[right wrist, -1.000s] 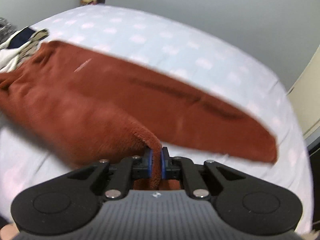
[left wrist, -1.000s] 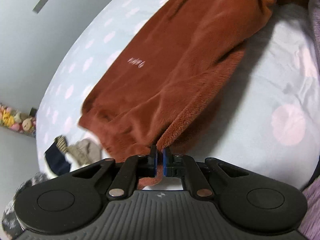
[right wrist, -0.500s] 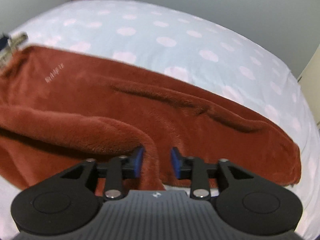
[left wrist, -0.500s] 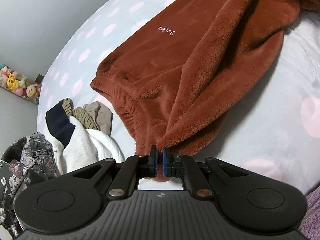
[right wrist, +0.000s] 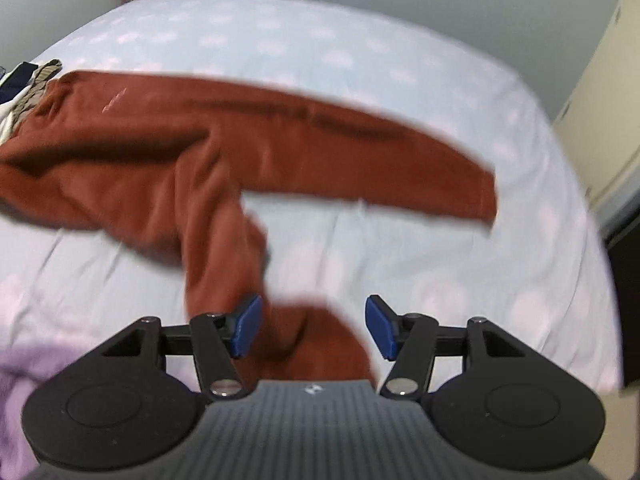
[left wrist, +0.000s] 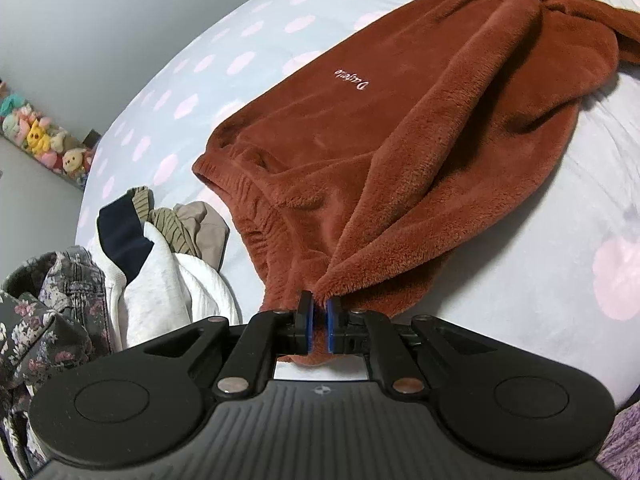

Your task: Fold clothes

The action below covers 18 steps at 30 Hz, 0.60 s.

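A: Where are the trousers (left wrist: 420, 152)?
B: On the bed (left wrist: 560, 260), waistband by the clothes pile (left wrist: 160, 256), legs stretching away. The left gripper (left wrist: 319, 316) pinches the waistband edge.
A: And the right gripper (right wrist: 312, 326)?
B: Its jaws have just been opening; a leg lies loose between them.

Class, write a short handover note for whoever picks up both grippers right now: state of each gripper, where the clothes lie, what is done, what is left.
Left gripper: shut on the waistband corner of the rust fleece trousers.
Right gripper: open; its jaws have just been opening, and the trouser fabric lies loose between them, pressed by neither pad.
Trousers: spread on the dotted bedsheet, one leg stretched across the bed, the other trailing toward the right gripper.
Pile of other clothes: beside the waistband, unfolded.
Done: trousers laid out.
Left: align the legs, fold them, then take on the pile.
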Available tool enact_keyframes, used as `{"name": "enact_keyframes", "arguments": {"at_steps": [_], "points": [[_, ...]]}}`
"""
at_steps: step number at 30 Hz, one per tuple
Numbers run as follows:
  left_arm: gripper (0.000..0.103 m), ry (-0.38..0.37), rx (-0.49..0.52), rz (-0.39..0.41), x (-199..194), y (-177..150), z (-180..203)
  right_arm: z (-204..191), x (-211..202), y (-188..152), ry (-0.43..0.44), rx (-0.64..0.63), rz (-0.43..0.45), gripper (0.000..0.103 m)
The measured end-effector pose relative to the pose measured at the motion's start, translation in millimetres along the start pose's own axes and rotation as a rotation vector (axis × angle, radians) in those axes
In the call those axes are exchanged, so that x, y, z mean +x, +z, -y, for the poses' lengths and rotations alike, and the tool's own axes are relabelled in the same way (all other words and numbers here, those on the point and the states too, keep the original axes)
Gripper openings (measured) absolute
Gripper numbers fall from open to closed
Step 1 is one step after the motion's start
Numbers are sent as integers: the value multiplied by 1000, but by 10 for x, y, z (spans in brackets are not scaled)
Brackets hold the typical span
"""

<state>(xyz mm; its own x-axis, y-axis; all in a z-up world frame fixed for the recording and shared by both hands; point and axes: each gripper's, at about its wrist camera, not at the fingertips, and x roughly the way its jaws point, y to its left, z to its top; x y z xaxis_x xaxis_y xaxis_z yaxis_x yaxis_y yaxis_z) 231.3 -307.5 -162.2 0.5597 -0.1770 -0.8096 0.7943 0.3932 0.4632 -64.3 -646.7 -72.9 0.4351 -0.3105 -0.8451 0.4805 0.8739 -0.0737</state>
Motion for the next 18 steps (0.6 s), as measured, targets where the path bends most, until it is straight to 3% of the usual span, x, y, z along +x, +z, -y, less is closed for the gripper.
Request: {"name": "enact_keyframes", "arguments": {"at_steps": [6, 8, 9, 10, 11, 18], "points": [[7, 29, 12, -5, -58, 69, 57, -131, 245, -244, 157, 96, -73, 61], [7, 31, -13, -6, -86, 112, 37, -193, 395, -214, 137, 105, -114, 59], [7, 31, -29, -6, -104, 130, 24, -222, 479, -185, 115, 106, -138, 47], [7, 32, -40, -3, -124, 141, 15, -239, 545, -165, 99, 107, -158, 21], [7, 33, -44, 1, -146, 147, 14, -236, 581, -154, 97, 111, -169, 16], [5, 55, -14, 3, -134, 280, 2, 110, 408, 141, 22, 123, -115, 15]]}}
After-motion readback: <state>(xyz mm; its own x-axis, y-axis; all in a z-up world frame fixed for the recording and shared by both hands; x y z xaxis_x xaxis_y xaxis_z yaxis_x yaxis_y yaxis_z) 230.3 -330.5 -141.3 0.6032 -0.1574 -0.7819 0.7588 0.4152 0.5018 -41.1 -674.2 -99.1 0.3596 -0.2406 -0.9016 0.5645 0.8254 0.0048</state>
